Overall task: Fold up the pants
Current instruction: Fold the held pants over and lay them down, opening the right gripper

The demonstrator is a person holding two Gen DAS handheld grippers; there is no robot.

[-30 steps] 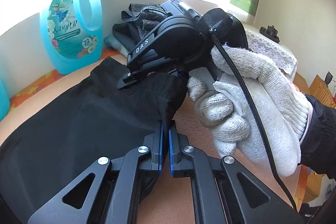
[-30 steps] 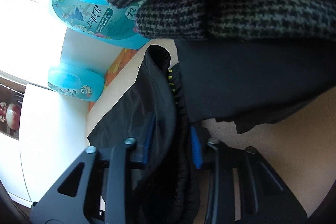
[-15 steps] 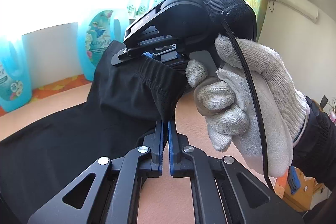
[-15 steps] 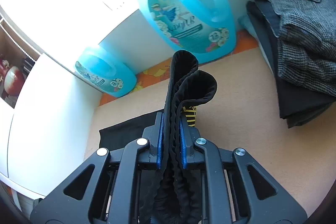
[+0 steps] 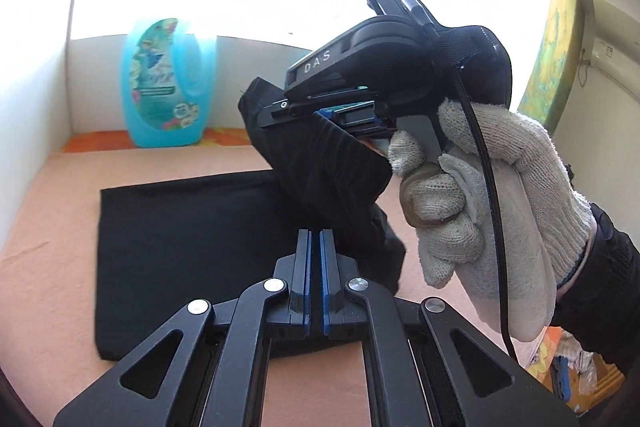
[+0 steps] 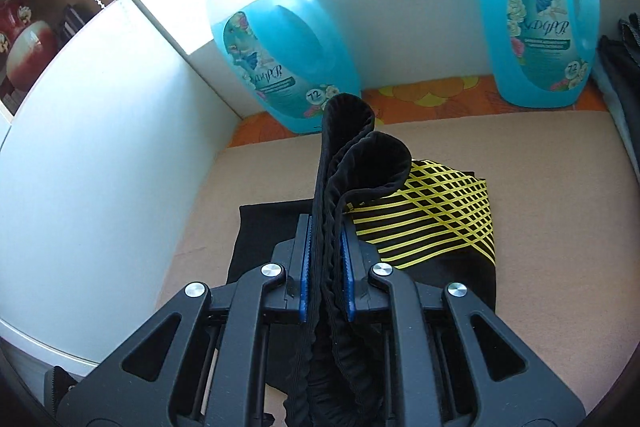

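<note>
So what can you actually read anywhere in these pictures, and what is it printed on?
"DAS": raised letters on the right gripper body, seen from the left wrist.
"72": in a small circle on each blue bottle label; the second bottle has it too.
Cursive brand name on both labels: too stylised to read surely.
Small print on the labels: too blurred.
The pants show no text.

Bare peach table surface [image 6: 560,227] is seen right of the black pants [image 6: 420,203], while passage is blocked on the far side by two blue detergent bottles [image 6: 280,67] and on the left by a white wall [image 6: 100,147].
</note>
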